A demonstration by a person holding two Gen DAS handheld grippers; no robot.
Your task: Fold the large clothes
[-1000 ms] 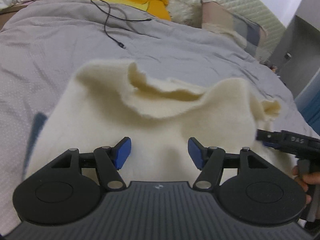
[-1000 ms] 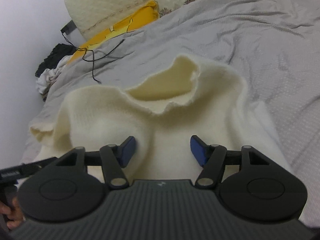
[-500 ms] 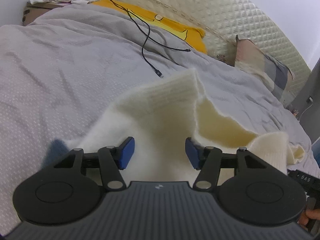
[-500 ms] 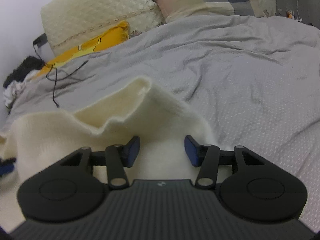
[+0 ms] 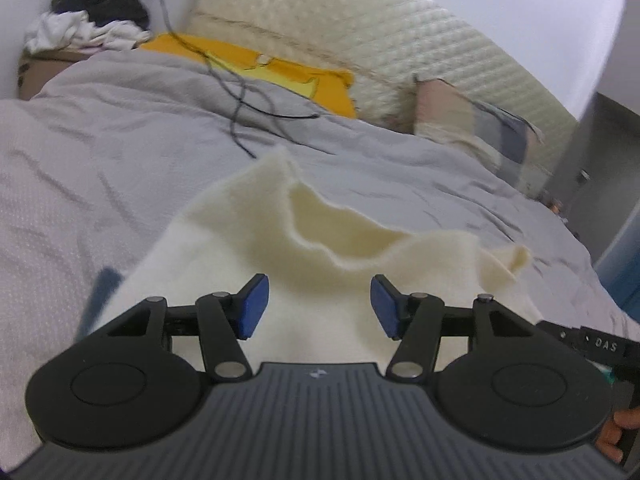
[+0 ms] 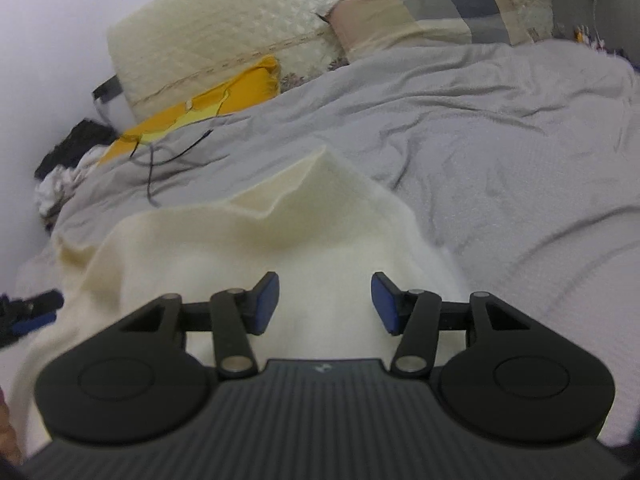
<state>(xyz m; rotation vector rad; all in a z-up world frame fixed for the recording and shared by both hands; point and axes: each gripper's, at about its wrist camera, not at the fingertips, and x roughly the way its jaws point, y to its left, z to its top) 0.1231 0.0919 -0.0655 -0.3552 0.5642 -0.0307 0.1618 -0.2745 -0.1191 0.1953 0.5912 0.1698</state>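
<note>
Jaws closing on one sweater (image 5: pixel 224 248) (cream).

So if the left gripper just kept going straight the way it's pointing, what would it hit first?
Most likely the cream knit garment: it fills the space between and ahead of the left gripper's jaws. Beyond it lies the grey duvet, though depth is hard to judge.

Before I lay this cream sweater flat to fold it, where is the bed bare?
Bare grey duvet lies right of the cream sweater, up to the patchwork pillow. Crowded: black cable and yellow pillow near the headboard.
</note>
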